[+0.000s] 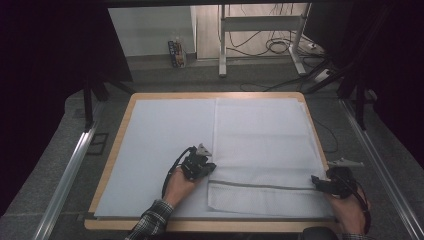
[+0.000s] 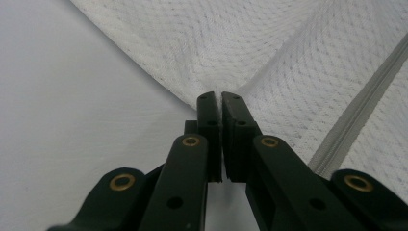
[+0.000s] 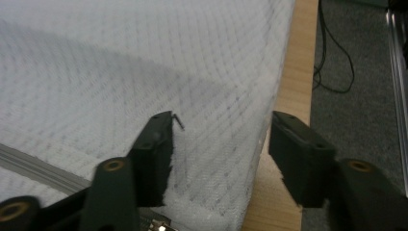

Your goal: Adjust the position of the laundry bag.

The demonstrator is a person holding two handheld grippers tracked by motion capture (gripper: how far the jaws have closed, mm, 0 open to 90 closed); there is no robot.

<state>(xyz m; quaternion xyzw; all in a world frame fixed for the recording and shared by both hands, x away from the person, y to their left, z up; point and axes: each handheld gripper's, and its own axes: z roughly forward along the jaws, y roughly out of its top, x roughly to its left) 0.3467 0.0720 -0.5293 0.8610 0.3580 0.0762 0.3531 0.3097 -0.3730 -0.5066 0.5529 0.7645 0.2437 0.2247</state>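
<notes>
A wooden table (image 1: 119, 142) with a pale rim stands on grey carpet, its top almost wholly covered by a light blue-grey sheet (image 1: 160, 140) that lies flat, leaving a narrow strip of wood showing along the left, far and near edges. On the right half of that sheet lies a white waffle-textured towel (image 1: 260, 135), spread out and reaching close to the table's right edge. A grey stripe (image 1: 260, 186) runs across the towel near its near end, parallel to the table's front edge.
</notes>
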